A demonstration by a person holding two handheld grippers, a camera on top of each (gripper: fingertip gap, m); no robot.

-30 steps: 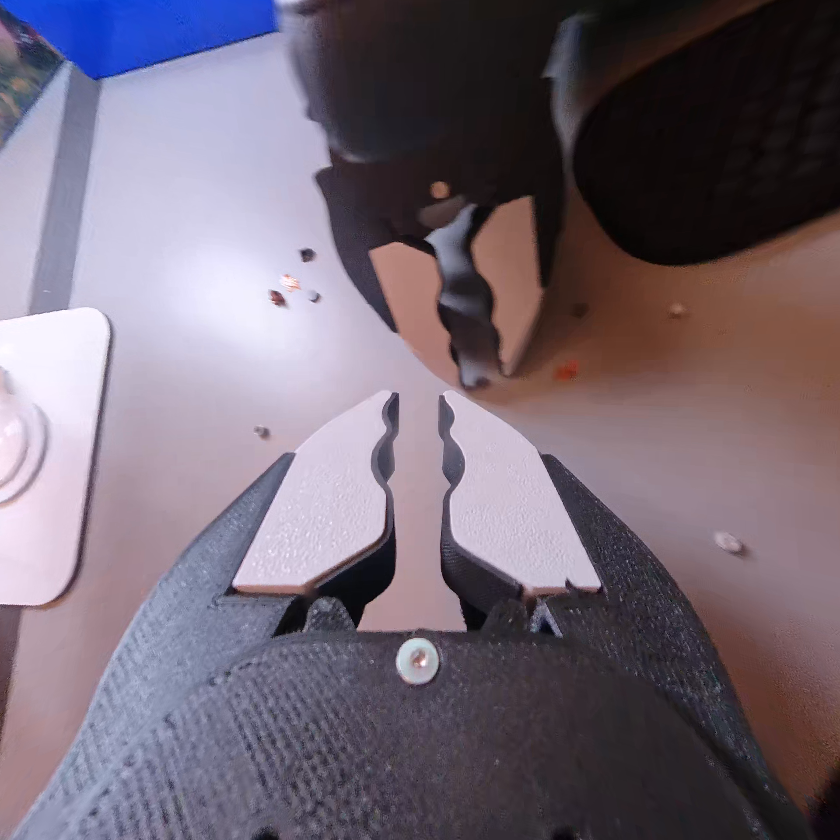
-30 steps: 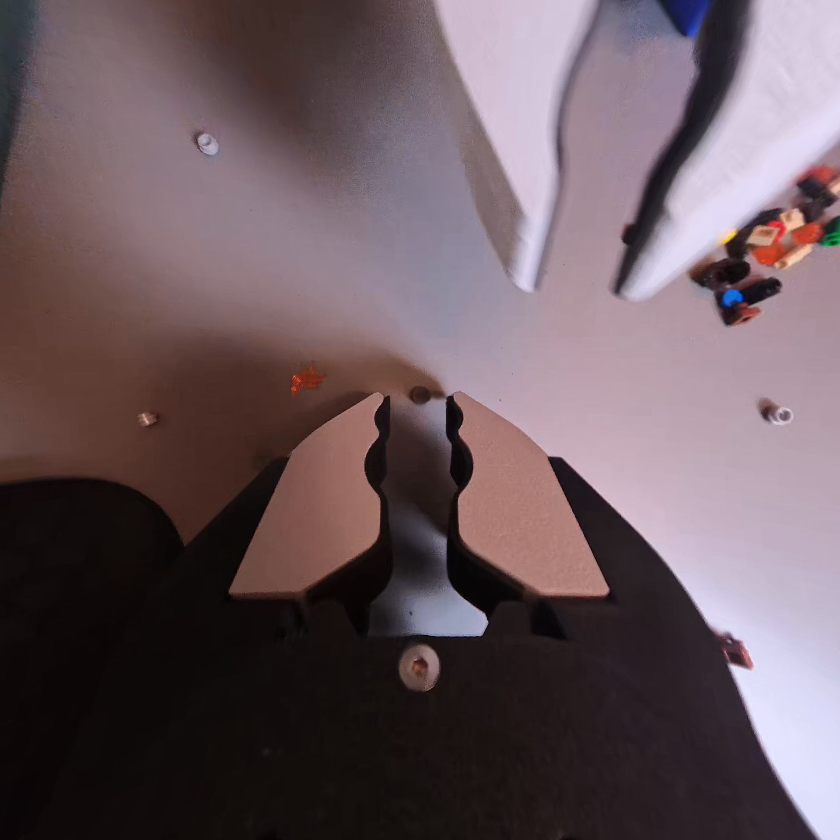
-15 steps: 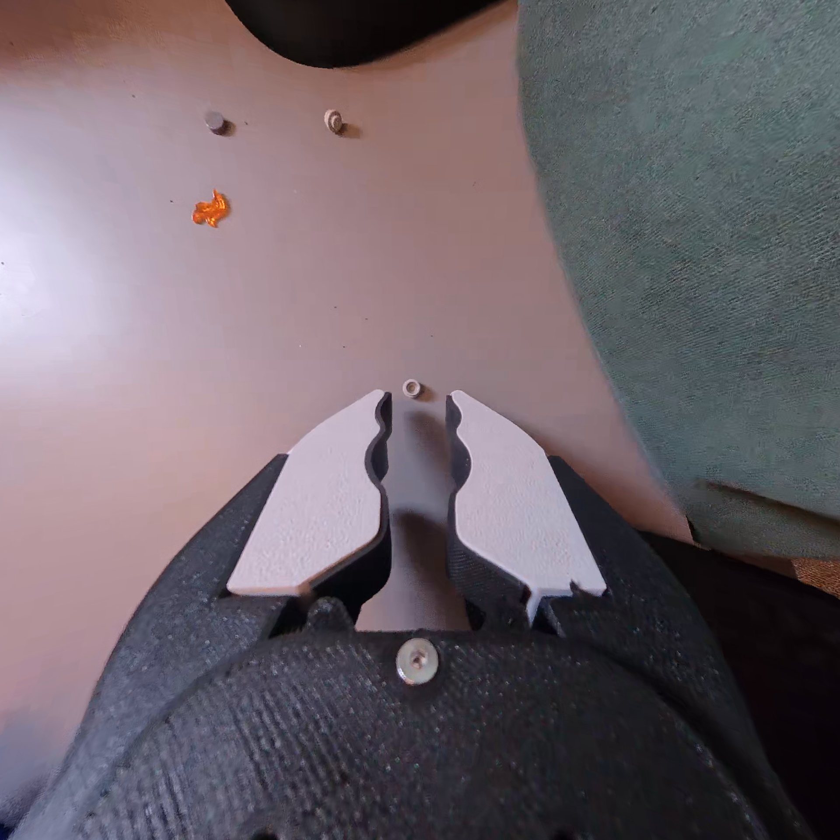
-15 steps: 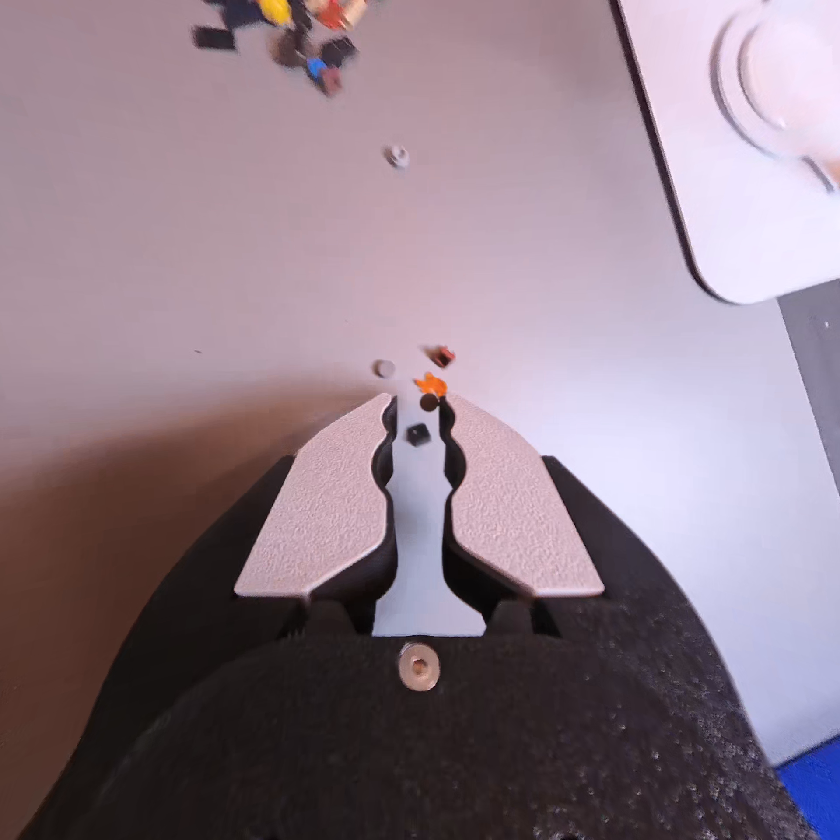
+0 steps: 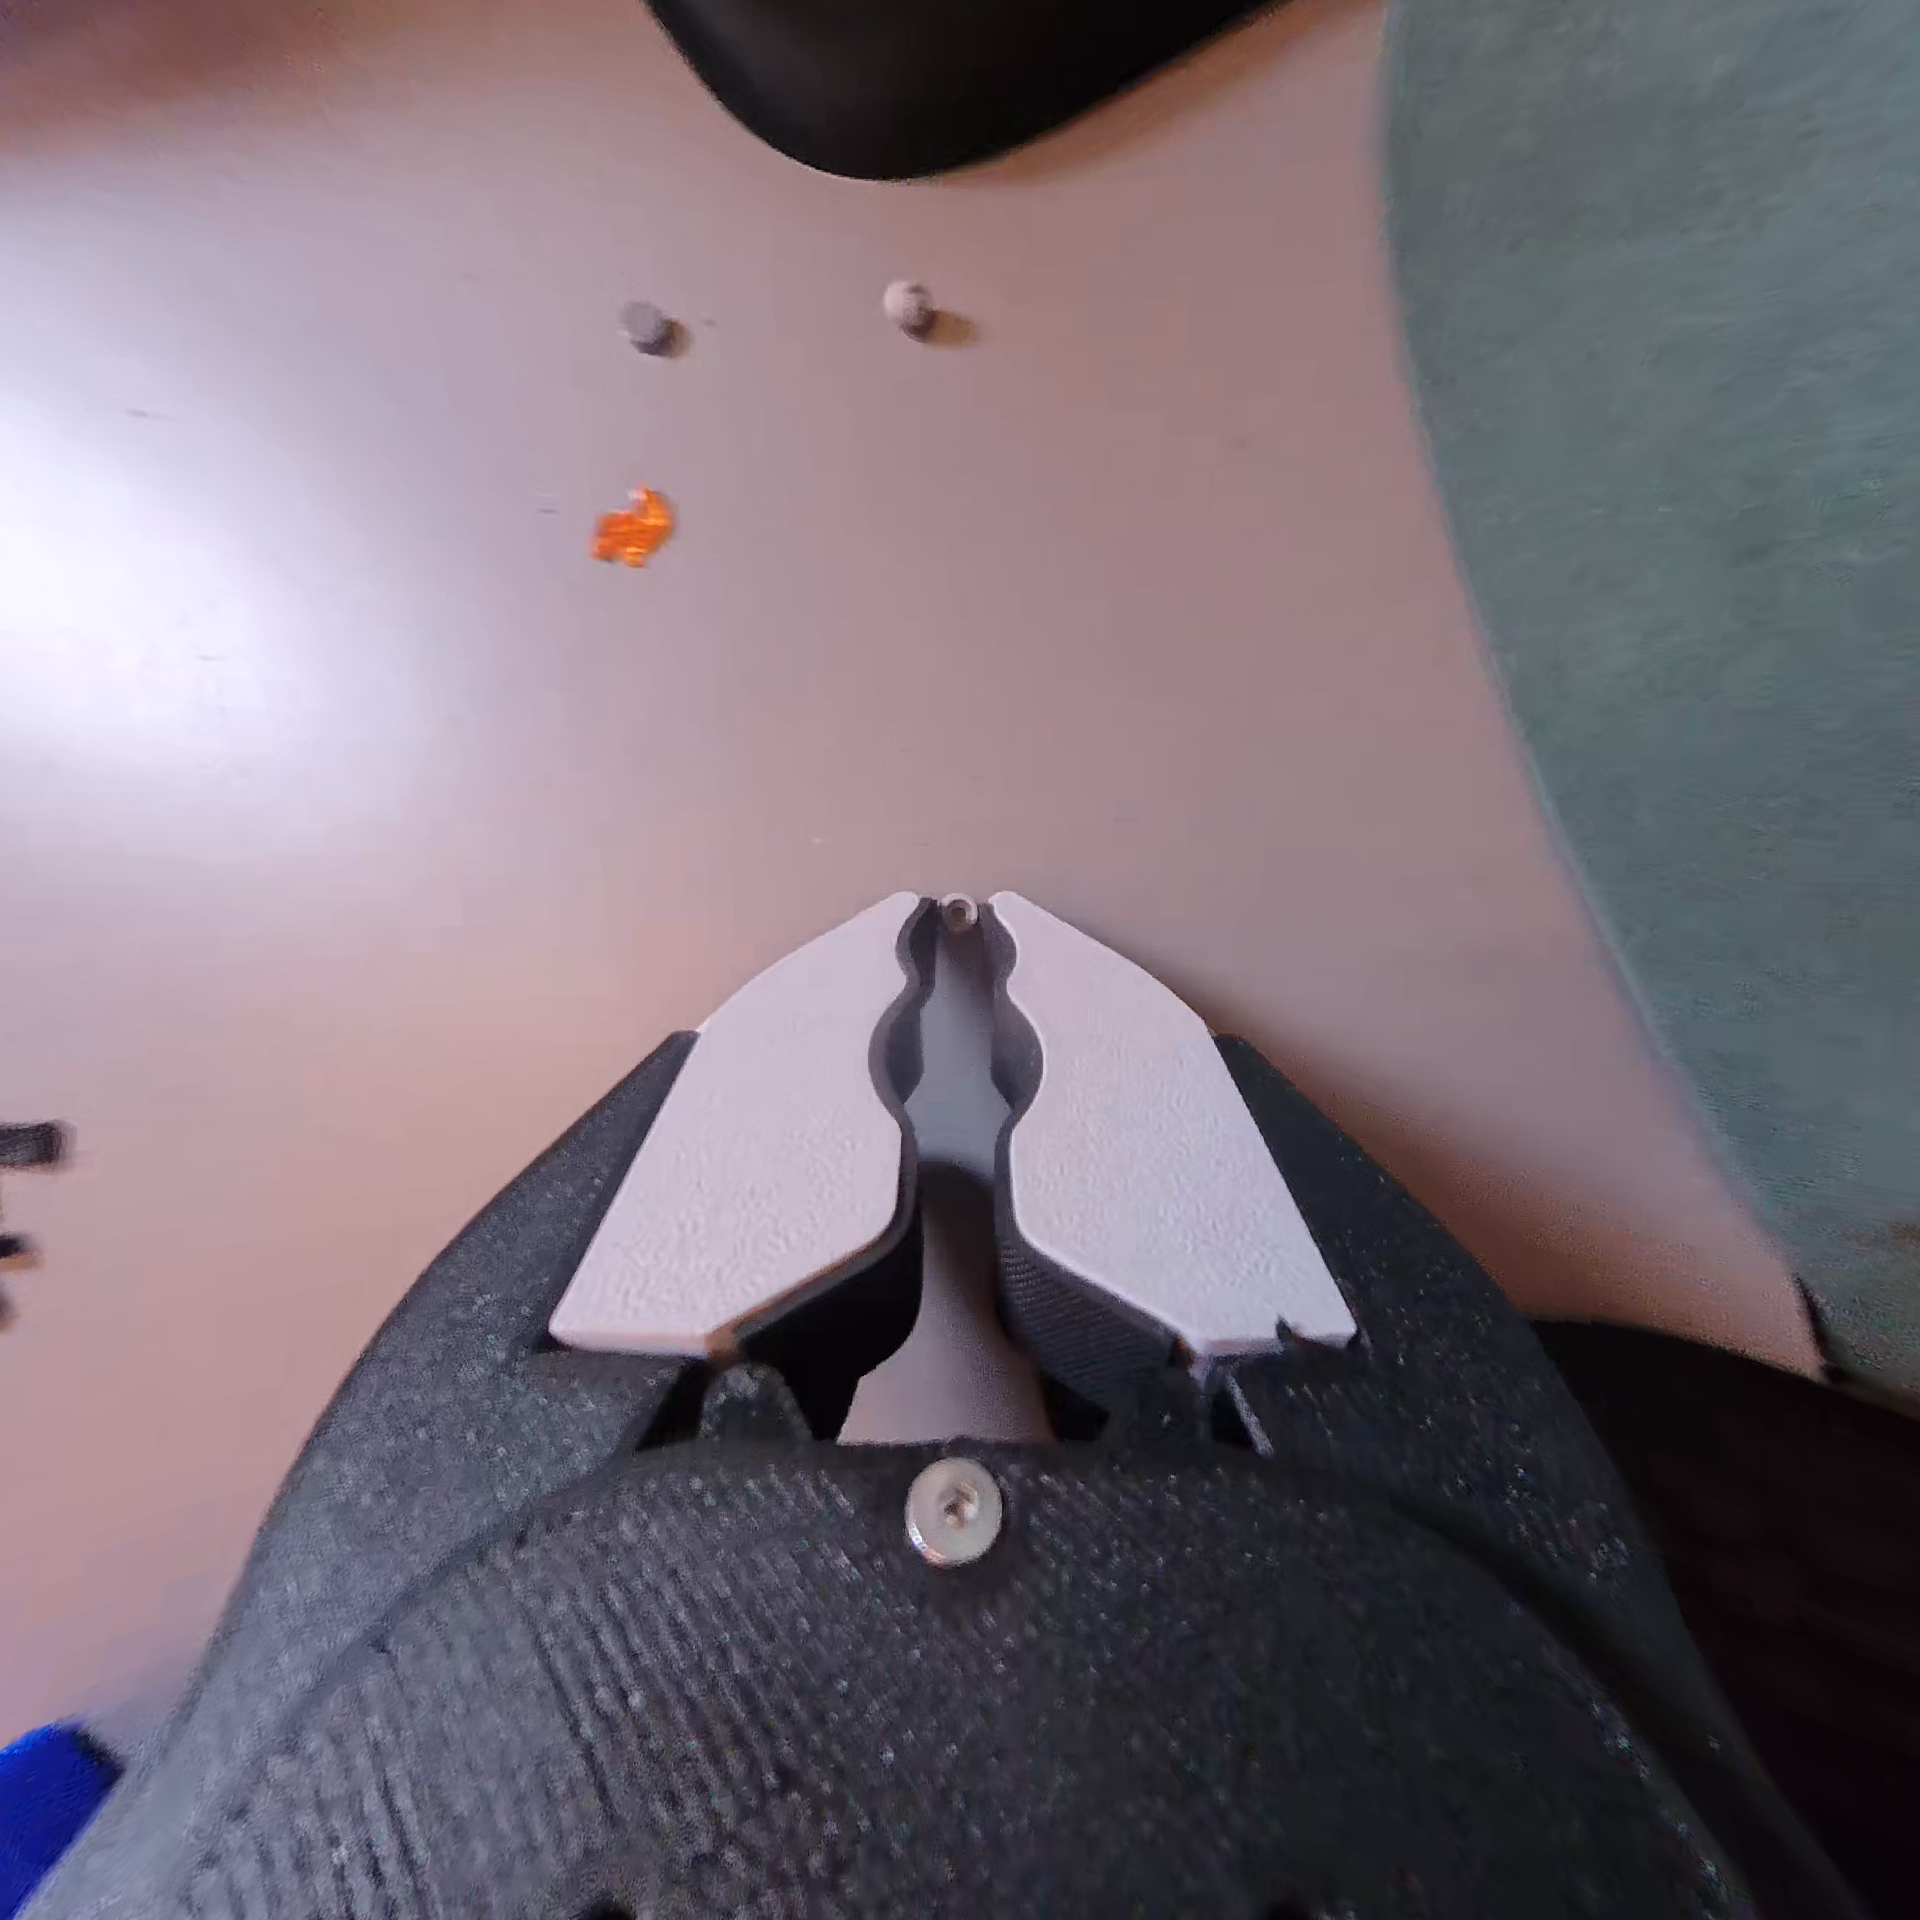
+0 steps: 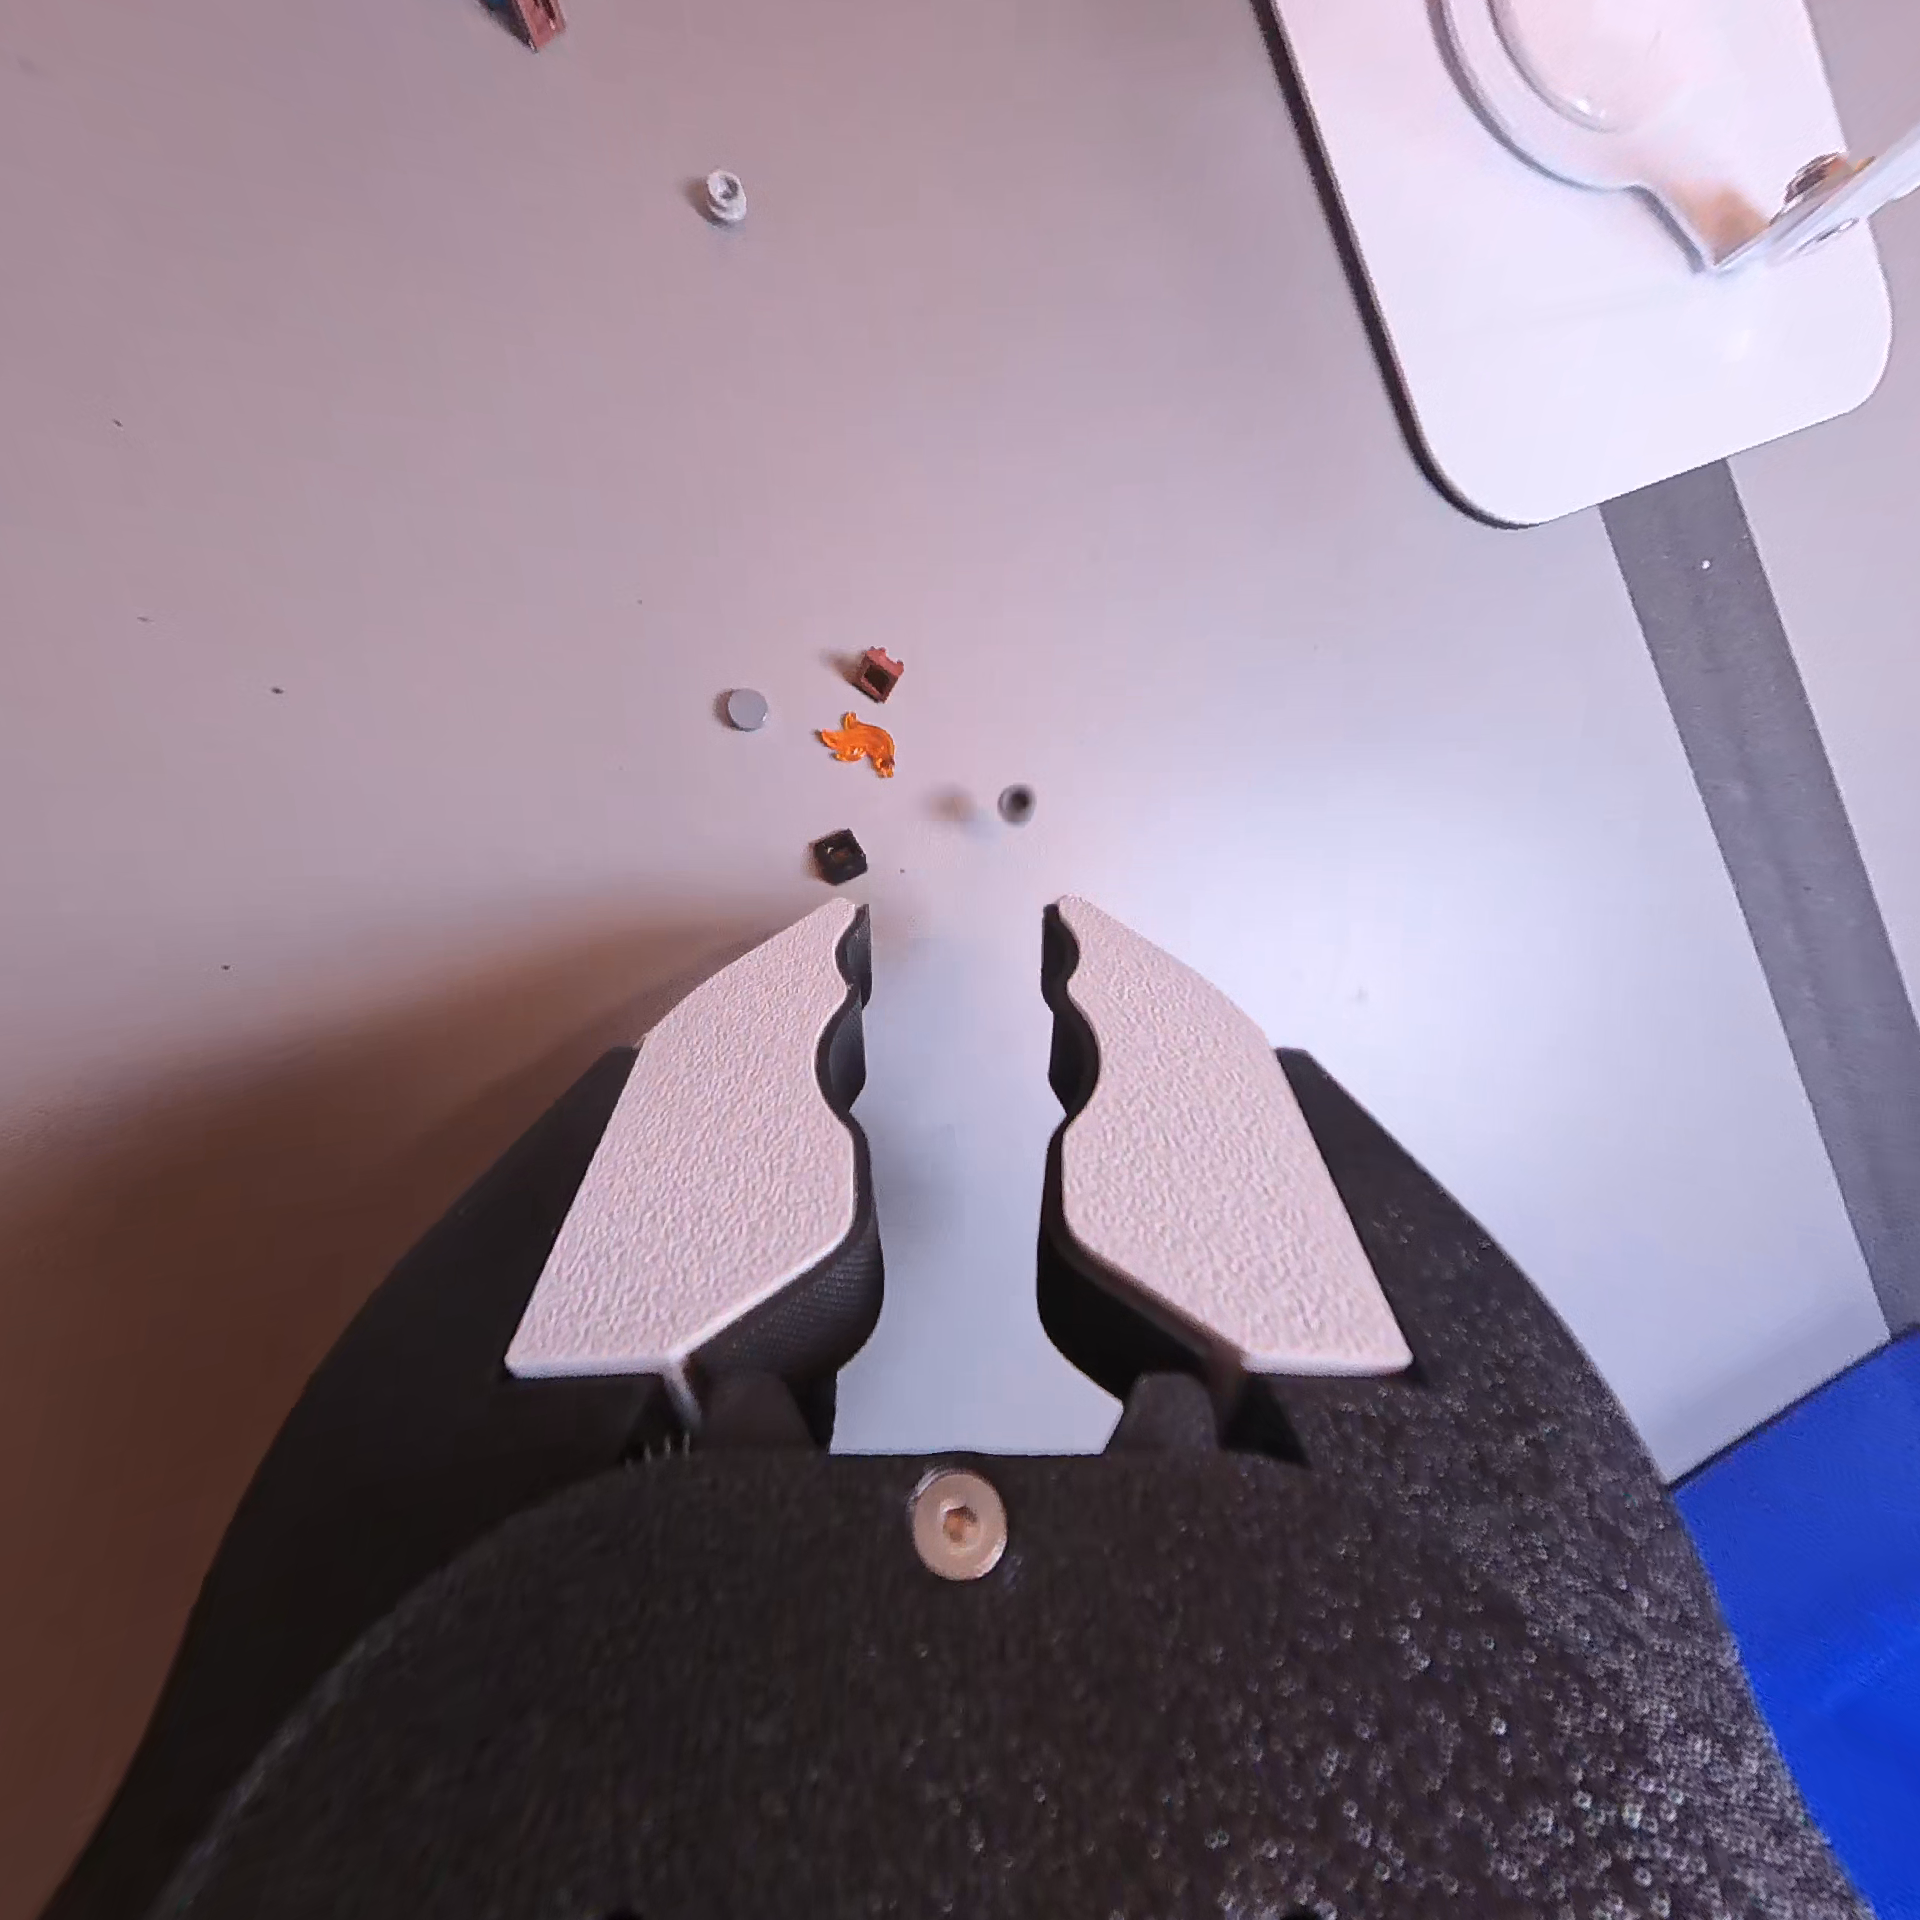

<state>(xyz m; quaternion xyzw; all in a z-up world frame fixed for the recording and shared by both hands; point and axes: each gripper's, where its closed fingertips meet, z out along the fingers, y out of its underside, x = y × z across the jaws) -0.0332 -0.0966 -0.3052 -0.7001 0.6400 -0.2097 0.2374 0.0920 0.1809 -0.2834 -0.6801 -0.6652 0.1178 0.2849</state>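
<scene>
In the left wrist view my left gripper (image 5: pixel 957 912) is low over the grey table and shut on a small pale round stud (image 5: pixel 957 914) pinched between its very tips. In the right wrist view my right gripper (image 6: pixel 957 920) is open with nothing between its fingers. Just ahead of it lie a black square piece (image 6: pixel 837 856), a dark round piece (image 6: pixel 1015 803) that is blurred, an orange flame-shaped piece (image 6: pixel 858 744), a grey round tile (image 6: pixel 746 710) and a brown square piece (image 6: pixel 881 675).
A white plate with a clear and metal fixture (image 6: pixel 1558 364) lies at the right view's upper right, with a grey stud (image 6: pixel 720 195) farther off. In the left view are an orange piece (image 5: pixel 632 528), two grey round pieces (image 5: pixel 644 324) (image 5: pixel 908 304), green fabric (image 5: pixel 1662 520) and a black body (image 5: pixel 935 83). The grippers' ends are close to 30 centimeters from one another. My left tips are about 25 centimeters from the orange flame-shaped piece (image 6: pixel 858 744), my right tips only 4 centimeters. My right gripper is the nearer one to the grey round tile (image 6: pixel 746 710): about 5 centimeters, against 25 centimeters.
My left gripper closed on the pale stud that lay just ahead of its tips. My right gripper opened wide and drew back from the small pieces; the dark round piece now looks blurred.
</scene>
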